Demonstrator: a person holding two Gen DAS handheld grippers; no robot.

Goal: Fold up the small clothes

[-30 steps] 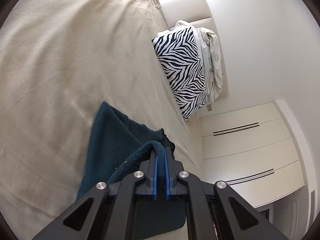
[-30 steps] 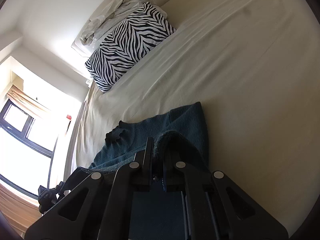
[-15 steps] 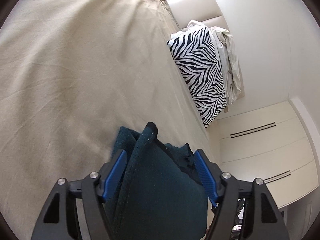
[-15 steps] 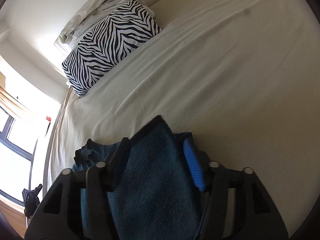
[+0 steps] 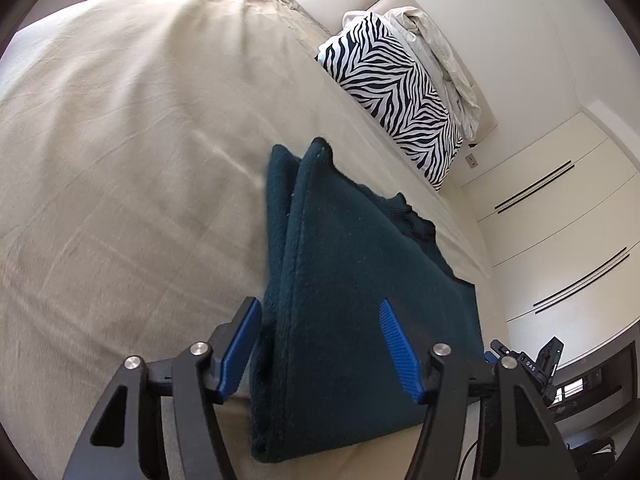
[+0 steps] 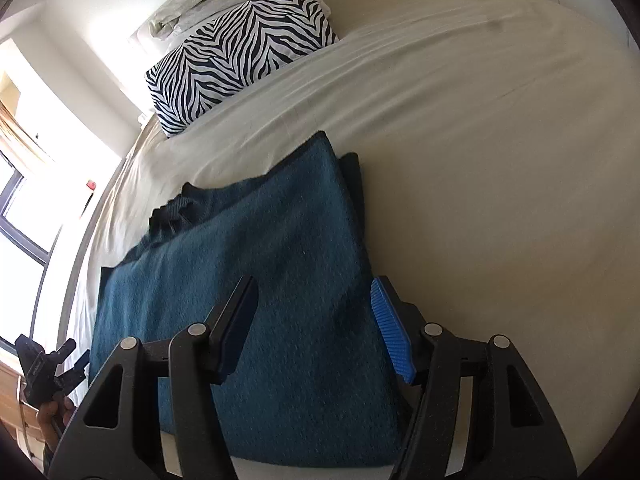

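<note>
A dark teal fleece garment (image 5: pixel 360 280) lies folded on the beige bed sheet (image 5: pixel 120 160), its top layer doubled over the lower one. My left gripper (image 5: pixel 320 344) hovers over its near left edge. The jaws stand apart and are closing, the blue pads (image 5: pixel 240 340) clear of the cloth that lies below and between them. In the right wrist view the same garment (image 6: pixel 260 260) fills the middle. My right gripper (image 6: pixel 316 320) is open above its near right edge, with the pads (image 6: pixel 390 328) off the fabric.
A zebra-striped pillow (image 5: pixel 396 92) and crumpled white bedding (image 5: pixel 440 52) lie at the head of the bed. White wardrobe doors (image 5: pixel 560 220) stand past the bed's far side. A window (image 6: pixel 24 208) is at the left of the right wrist view.
Both grippers were shut on the lifted garment edge a second ago. They opened, let it drop onto the lower layer, and have since drawn back a little with the cloth lying flat.
</note>
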